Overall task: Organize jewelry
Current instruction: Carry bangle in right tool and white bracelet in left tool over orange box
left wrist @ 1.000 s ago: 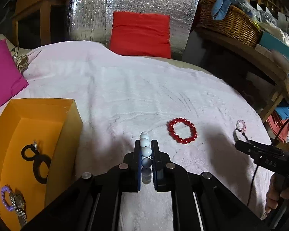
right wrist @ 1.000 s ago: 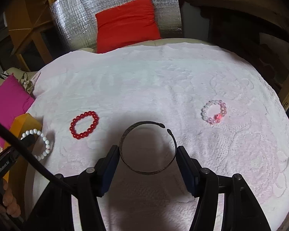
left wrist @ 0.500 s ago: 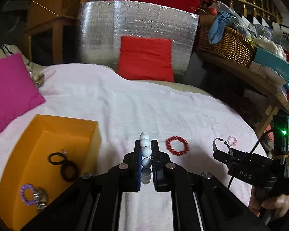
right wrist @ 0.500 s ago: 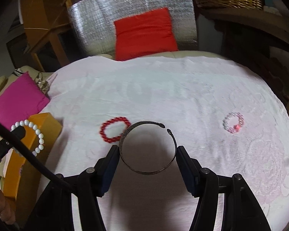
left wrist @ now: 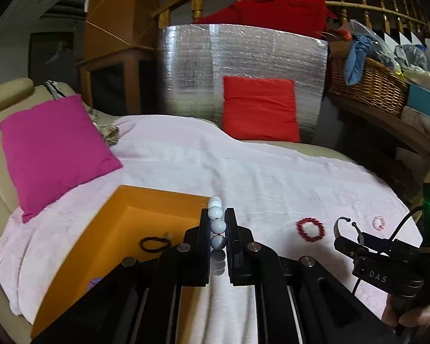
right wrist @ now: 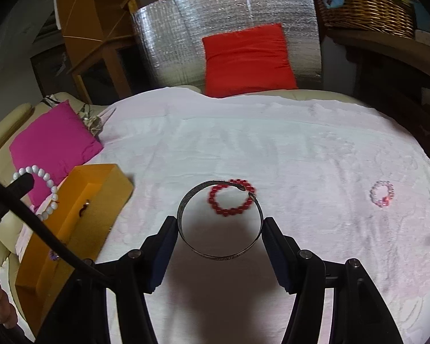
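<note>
The left claw [left wrist: 218,223] is pressed together on a white bead bracelet [left wrist: 216,218], pinching it so the beads stand up in a line between the two fingers; in the right wrist view the same bracelet [right wrist: 44,189] hangs as a loop at about 9 o'clock, just above the orange box [right wrist: 80,215]. The right claw [right wrist: 219,223] is spread wide but clamped on a thin metal bangle [right wrist: 219,220], its pads pressing the ring at 3 and 9 o'clock, the bangle's open ends pointing toward 1 o'clock.

A pink blanket [right wrist: 286,149] covers the seat. On it lies a red bead bracelet [right wrist: 230,197], seen through the bangle's upper part, and a small pink bead bracelet [right wrist: 382,193] well apart at 3 o'clock. The orange box [left wrist: 146,206] sits at 8 o'clock of the left wrist view, with a black hair tie [left wrist: 154,243] inside it. A magenta cushion [left wrist: 54,152] lies beyond the box at 10 o'clock, and a red cushion [left wrist: 259,109] leans against a silver foil panel [left wrist: 192,68] at 12 o'clock
</note>
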